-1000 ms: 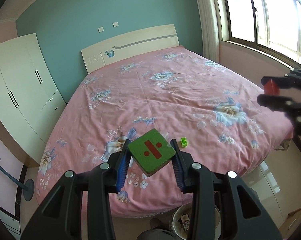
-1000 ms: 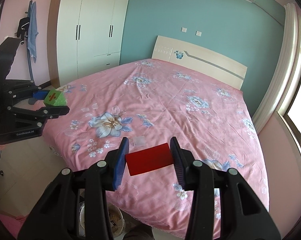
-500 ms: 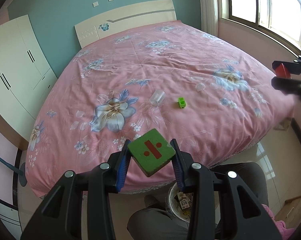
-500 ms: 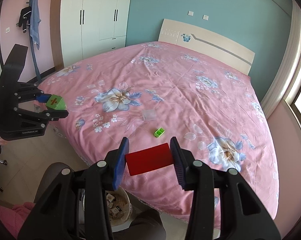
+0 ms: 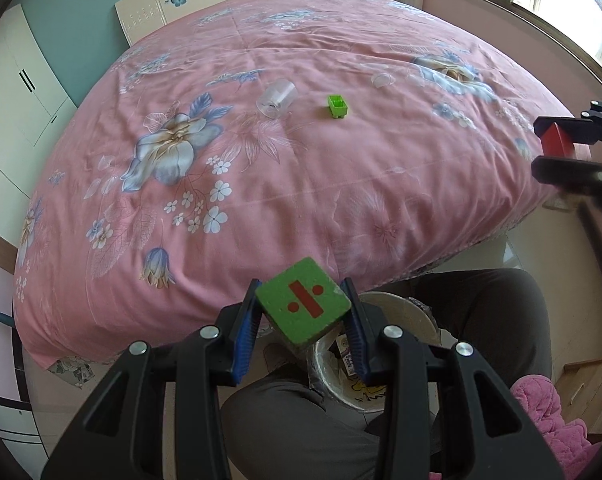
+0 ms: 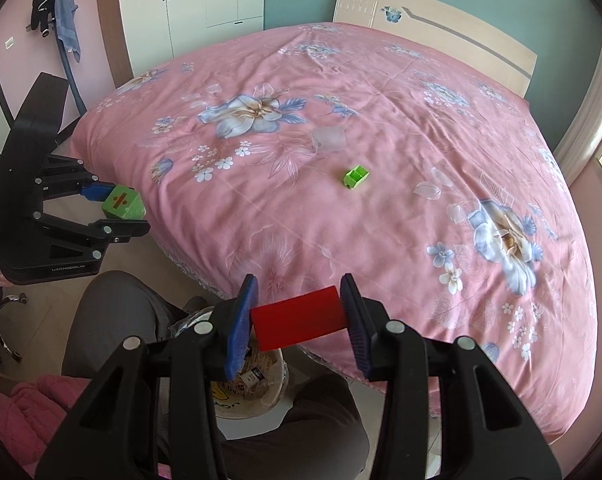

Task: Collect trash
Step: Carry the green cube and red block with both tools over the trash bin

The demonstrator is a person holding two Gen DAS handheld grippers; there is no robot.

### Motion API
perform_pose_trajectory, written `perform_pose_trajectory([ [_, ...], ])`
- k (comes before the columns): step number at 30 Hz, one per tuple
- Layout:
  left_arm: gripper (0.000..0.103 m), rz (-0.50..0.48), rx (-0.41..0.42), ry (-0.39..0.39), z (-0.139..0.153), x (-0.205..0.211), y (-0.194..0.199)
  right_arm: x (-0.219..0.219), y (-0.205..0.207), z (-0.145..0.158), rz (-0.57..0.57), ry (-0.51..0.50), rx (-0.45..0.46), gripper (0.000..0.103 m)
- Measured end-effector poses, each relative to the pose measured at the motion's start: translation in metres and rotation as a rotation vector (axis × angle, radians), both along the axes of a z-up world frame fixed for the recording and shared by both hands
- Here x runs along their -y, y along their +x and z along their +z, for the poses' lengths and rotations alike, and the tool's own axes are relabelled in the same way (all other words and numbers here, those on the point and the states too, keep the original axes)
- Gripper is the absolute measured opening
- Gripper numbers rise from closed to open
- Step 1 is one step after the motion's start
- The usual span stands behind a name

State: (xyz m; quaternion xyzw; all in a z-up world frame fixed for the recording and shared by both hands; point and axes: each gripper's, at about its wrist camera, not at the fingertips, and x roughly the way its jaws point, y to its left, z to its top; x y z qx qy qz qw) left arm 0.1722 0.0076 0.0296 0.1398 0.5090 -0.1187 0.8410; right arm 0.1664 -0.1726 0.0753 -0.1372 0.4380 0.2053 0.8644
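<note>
Your left gripper point(image 5: 303, 316) grips the green block point(image 5: 304, 305), your right gripper point(image 6: 299, 320) the red block point(image 6: 299, 317); both hang above the bin point(image 5: 405, 316). A clear cup point(image 5: 276, 99) and a green brick point(image 5: 337, 106) remain on the bed point(image 5: 341, 184).

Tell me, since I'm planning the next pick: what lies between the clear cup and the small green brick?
Only bare pink bedspread separates the clear cup and green brick, in both views.

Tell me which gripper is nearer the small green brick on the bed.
Neither clearly. Left gripper, holding the green block, and right gripper, holding the red block, both hang off the bed's foot, short of the small green brick.
</note>
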Motion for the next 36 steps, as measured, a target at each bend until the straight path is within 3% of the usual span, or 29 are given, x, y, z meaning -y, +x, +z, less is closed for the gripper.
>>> perform_pose_trajectory([
  [19,0.041,-0.018,-0.280,0.015,-0.149,0.019,-0.003,-0.038,0.002,-0.163,0.078,-0.048,-0.316,0.044],
  [36,0.041,0.022,-0.518,0.009,-0.271,0.021,0.003,-0.048,-0.003,-0.298,0.072,-0.074,-0.593,0.044],
])
